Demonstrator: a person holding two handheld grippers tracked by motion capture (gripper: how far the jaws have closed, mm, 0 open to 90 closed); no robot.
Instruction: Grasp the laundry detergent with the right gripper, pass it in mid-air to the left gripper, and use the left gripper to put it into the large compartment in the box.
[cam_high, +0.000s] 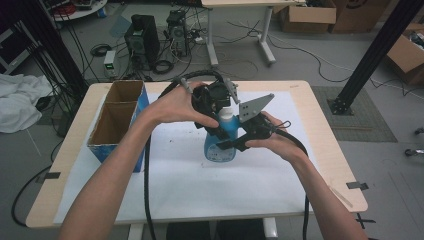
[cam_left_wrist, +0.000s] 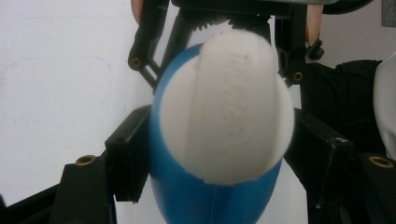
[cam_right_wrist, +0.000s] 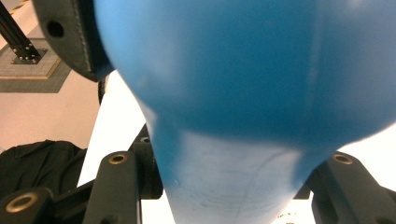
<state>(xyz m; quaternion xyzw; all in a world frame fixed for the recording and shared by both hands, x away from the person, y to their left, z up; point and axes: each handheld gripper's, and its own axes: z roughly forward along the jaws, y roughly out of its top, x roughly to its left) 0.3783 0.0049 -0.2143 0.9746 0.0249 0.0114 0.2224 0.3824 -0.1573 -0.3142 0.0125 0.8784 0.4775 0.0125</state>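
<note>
A blue bottle (cam_high: 220, 147) with a white cap (cam_high: 226, 115) stands upright on the white sheet (cam_high: 200, 185) in the middle of the table. My left gripper (cam_high: 220, 107) comes down on it from above. In the left gripper view its jaws flank the white cap (cam_left_wrist: 229, 112) and touch it on both sides, with the blue bottle (cam_left_wrist: 196, 196) below; my left gripper (cam_left_wrist: 219, 154) is shut on the cap. My right gripper (cam_high: 232, 145) reaches in from the right and is shut on the bottle's body. The blue bottle (cam_right_wrist: 243, 70) sits between the jaws of my right gripper (cam_right_wrist: 233, 186).
An open blue cardboard box (cam_high: 117, 120) with two compartments stands at the table's left side. A black frame post (cam_high: 370, 55) rises beyond the right rear corner. Computers and cables lie on the floor behind the table.
</note>
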